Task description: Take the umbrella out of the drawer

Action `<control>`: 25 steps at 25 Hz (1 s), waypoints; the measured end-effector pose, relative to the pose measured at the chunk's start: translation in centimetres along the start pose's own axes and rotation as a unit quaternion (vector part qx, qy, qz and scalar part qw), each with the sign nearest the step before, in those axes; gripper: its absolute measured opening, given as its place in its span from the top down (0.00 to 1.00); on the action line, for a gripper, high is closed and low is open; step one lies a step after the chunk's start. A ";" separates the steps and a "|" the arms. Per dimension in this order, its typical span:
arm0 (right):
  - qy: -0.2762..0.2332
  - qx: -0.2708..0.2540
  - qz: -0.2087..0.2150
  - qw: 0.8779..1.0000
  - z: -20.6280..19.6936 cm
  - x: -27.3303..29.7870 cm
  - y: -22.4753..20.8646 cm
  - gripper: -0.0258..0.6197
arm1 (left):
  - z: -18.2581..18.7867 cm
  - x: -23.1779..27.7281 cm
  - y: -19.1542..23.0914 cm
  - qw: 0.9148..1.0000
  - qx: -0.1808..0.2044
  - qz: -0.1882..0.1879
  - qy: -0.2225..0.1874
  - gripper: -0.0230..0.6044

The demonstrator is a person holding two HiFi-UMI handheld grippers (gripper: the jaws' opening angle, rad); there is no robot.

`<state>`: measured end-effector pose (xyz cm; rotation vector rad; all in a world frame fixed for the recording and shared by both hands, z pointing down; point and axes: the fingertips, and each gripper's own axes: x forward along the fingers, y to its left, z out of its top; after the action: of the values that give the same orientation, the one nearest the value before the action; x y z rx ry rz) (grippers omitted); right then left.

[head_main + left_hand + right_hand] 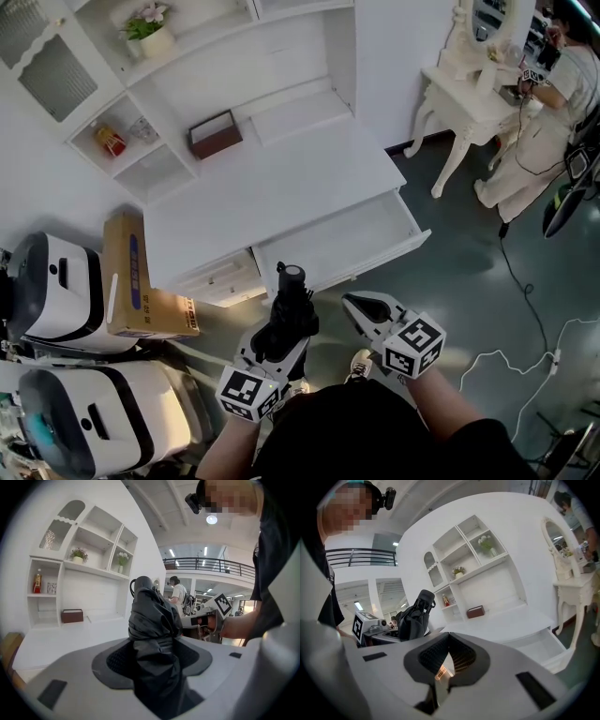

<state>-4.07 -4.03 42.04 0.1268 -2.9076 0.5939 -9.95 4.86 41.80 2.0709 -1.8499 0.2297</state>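
Note:
A folded black umbrella [292, 300] stands upright out of my left gripper [279, 333], which is shut on its lower half, in front of the open white drawer [375, 258]. The left gripper view shows the umbrella's fabric [152, 620] bunched between the pads of the left gripper [152, 656]. My right gripper [356, 302] hovers beside it on the right, apart from the umbrella, its jaws together and nothing between them. The right gripper view shows the right gripper [447, 660] shut and, off to the left, the umbrella [412, 618] and the drawer [534, 644].
The white desk [281, 187] carries a brown box [215, 134], with shelves behind it. A cardboard box [136, 281] and white machines [66, 291] stand at the left. A dressing table [469, 84], a person [553, 103] and floor cables [525, 319] are at the right.

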 end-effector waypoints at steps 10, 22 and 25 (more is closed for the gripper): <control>-0.015 -0.002 -0.045 0.999 -0.6 2.7 6.1 0.96 | -0.9 -5.1 3.1 0.999 0.006 -0.046 -0.009 0.56; -0.029 -0.001 -0.103 0.994 -3.6 2.3 11.9 0.96 | -3.2 -10.4 3.6 0.995 0.015 -0.103 -0.008 0.56; -0.036 0.003 -0.117 0.992 -4.4 1.7 13.3 0.96 | -3.8 -11.6 3.3 0.993 0.022 -0.118 -0.006 0.55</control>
<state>-6.60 9.86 41.29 0.4916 -2.9001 0.5669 -14.25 16.72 41.79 2.3005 -1.6010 0.1982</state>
